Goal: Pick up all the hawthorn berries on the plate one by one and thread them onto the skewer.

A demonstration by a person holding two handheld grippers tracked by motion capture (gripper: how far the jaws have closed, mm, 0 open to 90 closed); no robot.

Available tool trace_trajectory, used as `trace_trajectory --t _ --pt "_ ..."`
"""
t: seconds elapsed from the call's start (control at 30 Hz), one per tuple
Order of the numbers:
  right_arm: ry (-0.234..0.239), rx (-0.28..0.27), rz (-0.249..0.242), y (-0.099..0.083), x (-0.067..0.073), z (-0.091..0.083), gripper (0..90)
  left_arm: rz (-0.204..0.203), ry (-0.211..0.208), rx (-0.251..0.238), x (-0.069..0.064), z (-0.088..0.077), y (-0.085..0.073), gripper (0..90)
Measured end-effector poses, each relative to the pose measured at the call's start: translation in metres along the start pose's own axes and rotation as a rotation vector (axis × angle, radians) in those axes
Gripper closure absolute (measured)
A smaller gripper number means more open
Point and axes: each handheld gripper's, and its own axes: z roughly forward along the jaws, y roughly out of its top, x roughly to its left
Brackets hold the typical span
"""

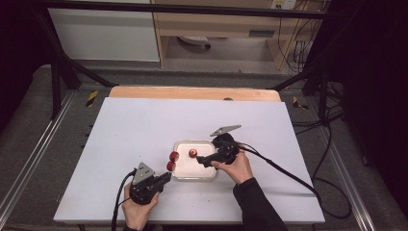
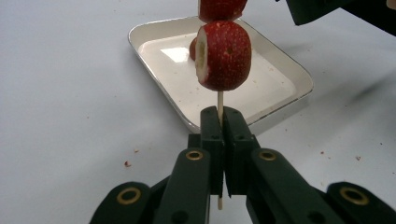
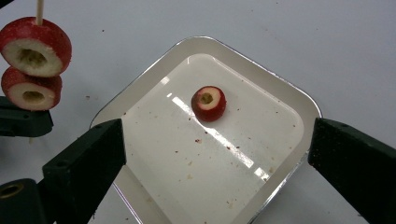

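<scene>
My left gripper (image 1: 165, 178) (image 2: 219, 119) is shut on a thin wooden skewer (image 2: 220, 100) near the table's front. Two hollowed red strawberry pieces are threaded on the skewer, a lower one (image 2: 223, 56) (image 1: 171, 166) and another one further toward the tip (image 2: 222, 9) (image 1: 174, 156). They hang beside the left edge of a white tray (image 1: 195, 174) (image 3: 299, 98). One loose cored strawberry piece (image 1: 193, 153) (image 3: 208, 103) lies in the tray. My right gripper (image 1: 209, 156) (image 3: 217, 135) hovers over the tray's right side, jaws wide open and holding nothing.
The white table top (image 1: 144, 125) carries small red crumbs around the tray. A wooden board (image 1: 192, 93) runs along the far edge. Black cables (image 1: 288, 173) trail off to the right from the right gripper.
</scene>
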Motion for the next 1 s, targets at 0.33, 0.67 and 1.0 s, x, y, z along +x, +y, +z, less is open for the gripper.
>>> trace_trajectory --t 0.33,0.67,1.0 --pt "-0.011 0.059 0.022 0.019 0.004 0.016 5.6 -0.002 0.004 0.003 0.007 -0.005 -0.002 88.0" --pt "-0.03 0.113 0.035 0.034 0.005 0.036 7.6 -0.01 0.013 0.002 0.012 -0.009 -0.005 88.0" --pt "-0.043 0.223 0.008 0.043 0.009 0.053 13.0 -0.005 0.013 0.01 0.013 -0.008 -0.006 88.0"
